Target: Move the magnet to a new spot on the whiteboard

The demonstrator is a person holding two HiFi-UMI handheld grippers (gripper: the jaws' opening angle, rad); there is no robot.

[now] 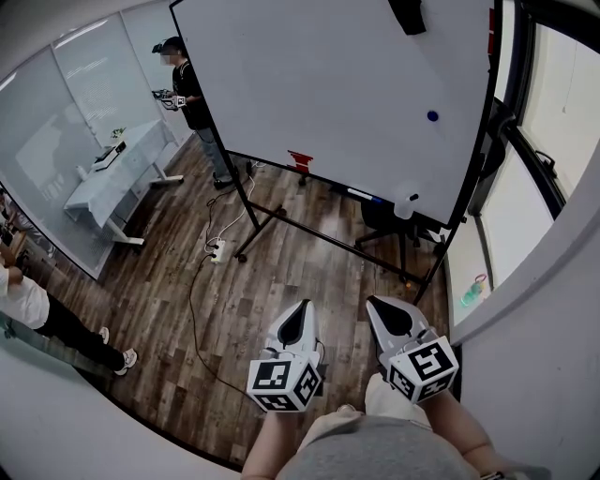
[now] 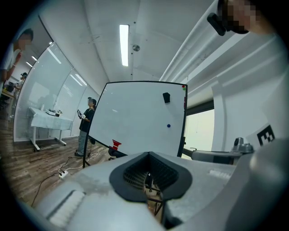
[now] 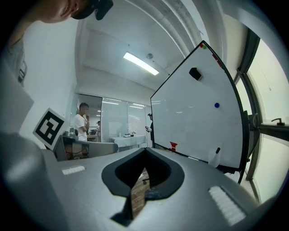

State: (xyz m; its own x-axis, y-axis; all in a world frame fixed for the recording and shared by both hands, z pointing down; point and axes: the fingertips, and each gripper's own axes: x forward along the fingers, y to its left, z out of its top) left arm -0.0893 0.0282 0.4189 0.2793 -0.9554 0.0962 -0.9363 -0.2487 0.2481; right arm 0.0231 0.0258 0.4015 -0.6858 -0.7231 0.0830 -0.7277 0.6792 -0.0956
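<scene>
A small blue magnet (image 1: 432, 116) sticks to the right part of the whiteboard (image 1: 328, 84), which stands on a black frame across the room. The magnet (image 2: 168, 126) also shows in the left gripper view and, as a blue dot, the magnet (image 3: 216, 105) in the right gripper view. My left gripper (image 1: 301, 307) and right gripper (image 1: 376, 303) are held low and close to my body, side by side, far from the board. Both point toward it. Each has its jaws together with nothing between them.
A black eraser (image 1: 408, 14) sits near the board's top; a red object (image 1: 300, 159) and a spray bottle (image 1: 405, 206) rest on its tray. A person (image 1: 192, 103) stands left of the board by a white table (image 1: 122, 169). A power strip (image 1: 217, 248) and cable lie on the wood floor.
</scene>
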